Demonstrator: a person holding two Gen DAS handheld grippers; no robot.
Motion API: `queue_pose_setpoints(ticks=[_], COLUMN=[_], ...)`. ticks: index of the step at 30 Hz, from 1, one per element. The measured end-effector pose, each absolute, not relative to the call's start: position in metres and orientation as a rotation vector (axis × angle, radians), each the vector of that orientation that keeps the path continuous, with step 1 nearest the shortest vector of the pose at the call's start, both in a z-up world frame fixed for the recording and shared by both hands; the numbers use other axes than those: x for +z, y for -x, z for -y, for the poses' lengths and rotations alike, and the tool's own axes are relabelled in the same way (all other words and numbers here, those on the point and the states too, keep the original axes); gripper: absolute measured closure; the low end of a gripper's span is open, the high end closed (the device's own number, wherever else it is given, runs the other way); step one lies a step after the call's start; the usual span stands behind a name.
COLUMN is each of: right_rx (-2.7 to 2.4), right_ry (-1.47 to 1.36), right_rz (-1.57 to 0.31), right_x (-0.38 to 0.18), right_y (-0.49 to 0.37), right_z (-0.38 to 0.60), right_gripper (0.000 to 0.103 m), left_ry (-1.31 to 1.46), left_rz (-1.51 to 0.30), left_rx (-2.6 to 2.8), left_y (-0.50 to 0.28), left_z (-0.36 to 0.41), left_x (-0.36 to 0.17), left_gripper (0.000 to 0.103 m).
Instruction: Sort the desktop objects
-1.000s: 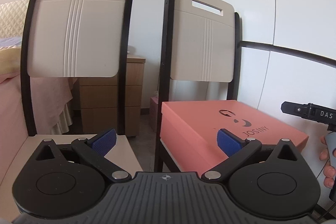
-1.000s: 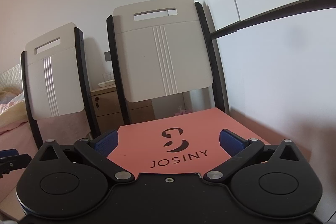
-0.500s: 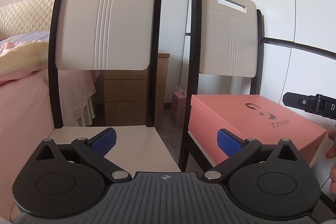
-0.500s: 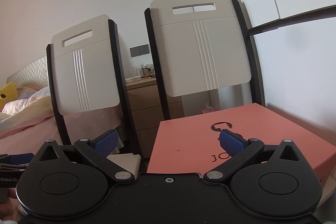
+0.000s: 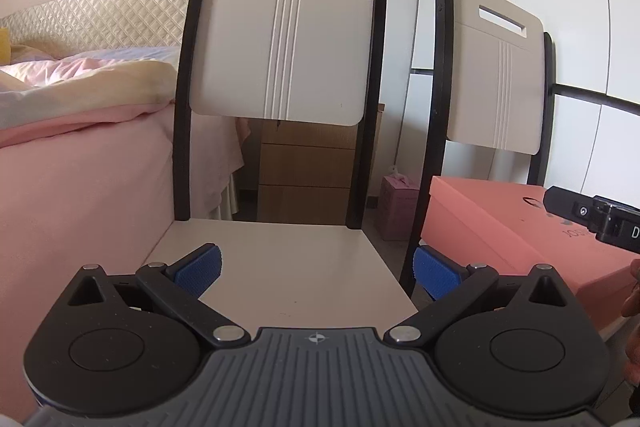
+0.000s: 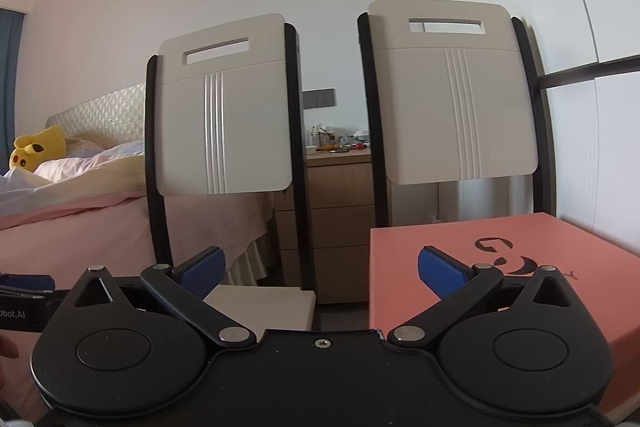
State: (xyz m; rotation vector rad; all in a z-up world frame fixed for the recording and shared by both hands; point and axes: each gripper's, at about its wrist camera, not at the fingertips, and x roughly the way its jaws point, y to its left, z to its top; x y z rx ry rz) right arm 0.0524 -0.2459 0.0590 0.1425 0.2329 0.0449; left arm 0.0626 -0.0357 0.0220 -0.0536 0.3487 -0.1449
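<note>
while both grippers, left (image 5: pixel 316 269) and right (image 6: pixel 320 267), hang spread and empty, nothing sorted yet; pink box (image 6: pixel 480 267) untouched on chair (image 6: pixel 452 99).

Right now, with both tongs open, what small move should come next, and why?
Probably ease the right tongs right, over the pink box on the right chair. Both tongs hold nothing; the left tongs face the bare seat.

"obot.AI" on left claw (image 6: pixel 22 314)
</note>
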Motion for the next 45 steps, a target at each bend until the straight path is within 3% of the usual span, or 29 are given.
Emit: queue_pose_setpoints(ticks=[45], right_rx=[0.093], right_ry=[-0.136], right_rz=[-0.260], right_x=[0.033], right_y=[-0.032], right_z=[0.224], right_gripper=[0.000], left_ry=[0.009], left_rz=[-0.371], left_rx=[-0.089], left_y=[-0.047], left_z=[0.047], left_x=[0.013], left_gripper=[0.000])
